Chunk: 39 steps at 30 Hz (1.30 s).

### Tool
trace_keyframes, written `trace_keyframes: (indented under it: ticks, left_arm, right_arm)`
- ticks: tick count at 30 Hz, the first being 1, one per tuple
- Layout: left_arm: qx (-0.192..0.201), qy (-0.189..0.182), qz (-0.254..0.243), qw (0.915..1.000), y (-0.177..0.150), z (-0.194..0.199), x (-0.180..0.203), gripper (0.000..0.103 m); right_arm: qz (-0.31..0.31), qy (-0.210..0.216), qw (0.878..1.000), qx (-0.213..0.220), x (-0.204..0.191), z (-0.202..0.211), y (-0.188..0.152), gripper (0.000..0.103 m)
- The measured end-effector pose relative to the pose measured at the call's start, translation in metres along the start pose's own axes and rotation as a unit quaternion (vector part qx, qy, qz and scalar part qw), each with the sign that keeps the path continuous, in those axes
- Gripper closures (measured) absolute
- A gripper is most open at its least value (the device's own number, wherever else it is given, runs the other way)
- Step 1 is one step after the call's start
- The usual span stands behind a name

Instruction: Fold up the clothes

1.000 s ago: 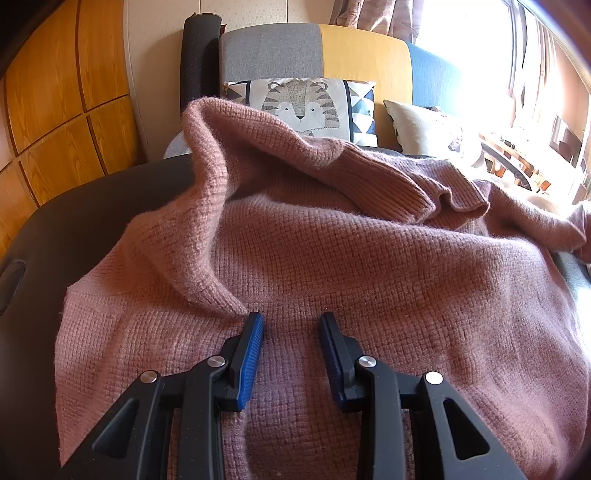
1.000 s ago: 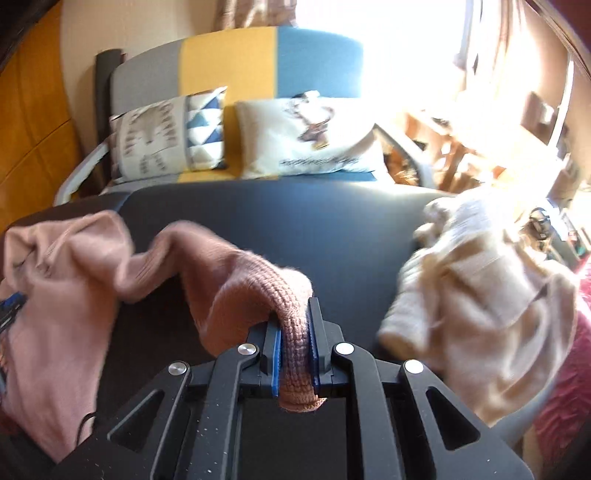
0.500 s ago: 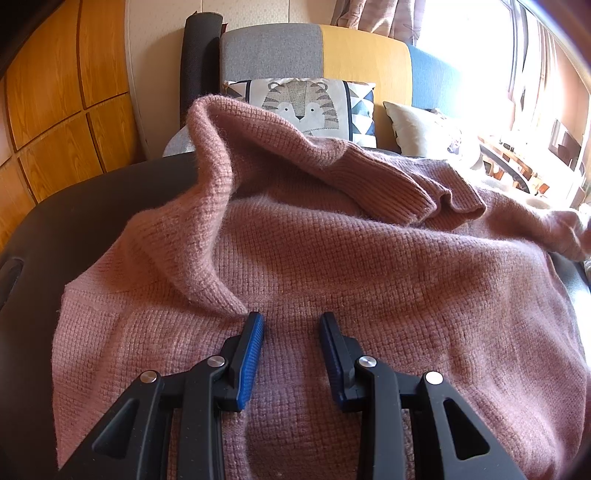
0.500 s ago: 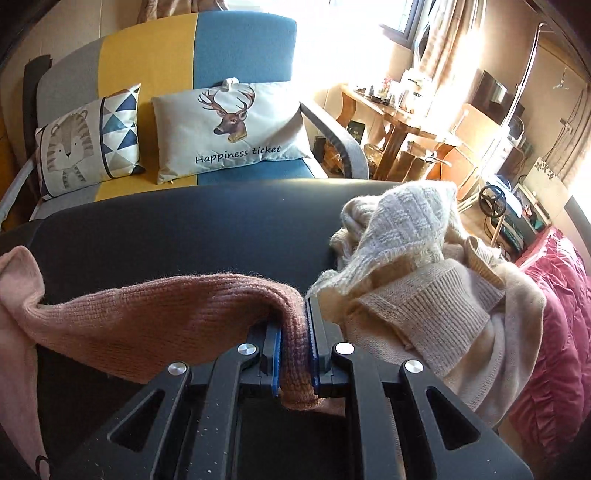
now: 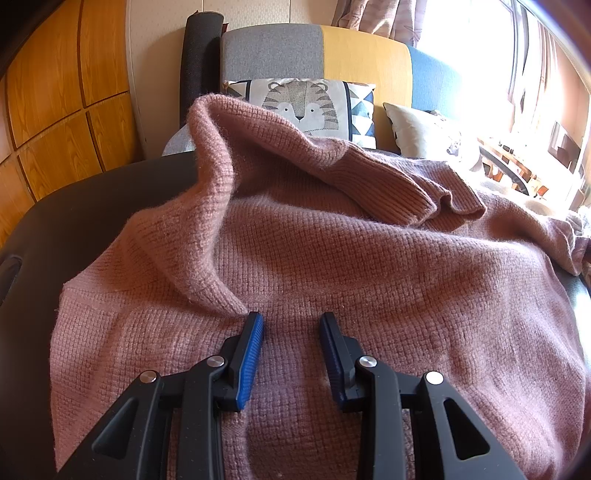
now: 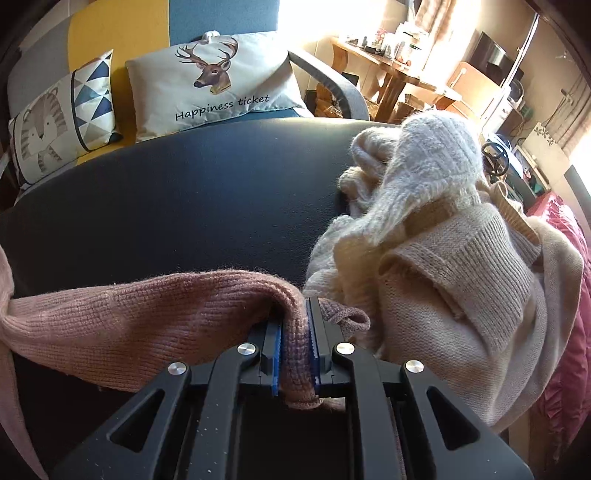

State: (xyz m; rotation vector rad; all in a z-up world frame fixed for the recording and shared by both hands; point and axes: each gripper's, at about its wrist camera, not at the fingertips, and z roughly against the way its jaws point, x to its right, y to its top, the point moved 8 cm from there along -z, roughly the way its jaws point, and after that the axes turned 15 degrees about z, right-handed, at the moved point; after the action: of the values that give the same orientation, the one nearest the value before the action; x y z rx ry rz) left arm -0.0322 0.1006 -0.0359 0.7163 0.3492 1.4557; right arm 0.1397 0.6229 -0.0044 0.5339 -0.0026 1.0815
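My right gripper pinches the pink sweater's sleeve, stretched sideways toward the cream knits; left gripper spread on its body.

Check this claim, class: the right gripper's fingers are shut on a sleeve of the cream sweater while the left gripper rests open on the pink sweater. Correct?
Not quite. The right gripper is shut on the pink sweater's sleeve; the cream sweater lies loose beside it, as the right wrist view shows. The left gripper does rest open on the pink sweater.

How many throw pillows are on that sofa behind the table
2. The tiger pillow sits toward the sofa's yellow-and-grey end; the deer pillow leans beside it against the blue section. More may be hidden outside the view.
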Motion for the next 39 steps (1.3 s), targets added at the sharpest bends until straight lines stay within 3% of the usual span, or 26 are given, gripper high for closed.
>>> trace_keyframes:
  ticks: [3,7,16,20,24,27,32,34,39]
  left_arm:
    - [-0.002,-0.003,-0.002,1.0000,0.000,-0.001,0.001,0.071]
    - [-0.003,-0.004,-0.003,1.0000,0.001,-0.001,0.001,0.071]
    - [-0.003,-0.003,-0.004,1.0000,0.000,-0.001,0.004,0.071]
    - [-0.003,-0.002,-0.006,1.0000,0.000,-0.001,0.005,0.070]
    - [-0.003,-0.001,-0.006,1.0000,0.003,-0.003,0.007,0.070]
    - [-0.001,0.003,-0.001,1.0000,0.003,-0.002,0.006,0.070]
    - [0.001,0.004,-0.003,1.0000,0.002,-0.002,0.006,0.070]
    - [0.002,0.005,-0.002,1.0000,0.000,-0.001,0.011,0.070]
    - [0.004,0.002,-0.001,1.0000,-0.003,0.001,0.011,0.070]
  right_arm:
    - [0.003,0.009,1.000,0.001,-0.007,0.000,0.001,0.087]
    - [-0.009,0.007,1.000,0.024,-0.005,0.014,0.002,0.066]
    - [-0.047,-0.013,0.995,0.086,0.014,0.057,-0.002,0.065]
    - [0.005,0.041,0.989,0.145,-0.039,0.089,0.004,0.065]
    - [0.100,0.108,0.974,0.172,-0.135,0.106,0.018,0.065]
    - [0.170,0.142,0.958,0.180,-0.205,0.112,0.035,0.078]
    - [0.244,0.200,0.937,0.151,-0.312,0.100,0.051,0.078]
    - [0.270,0.202,0.932,0.135,-0.341,0.090,0.052,0.078]
    - [0.288,0.186,0.935,0.084,-0.364,0.056,0.049,0.078]
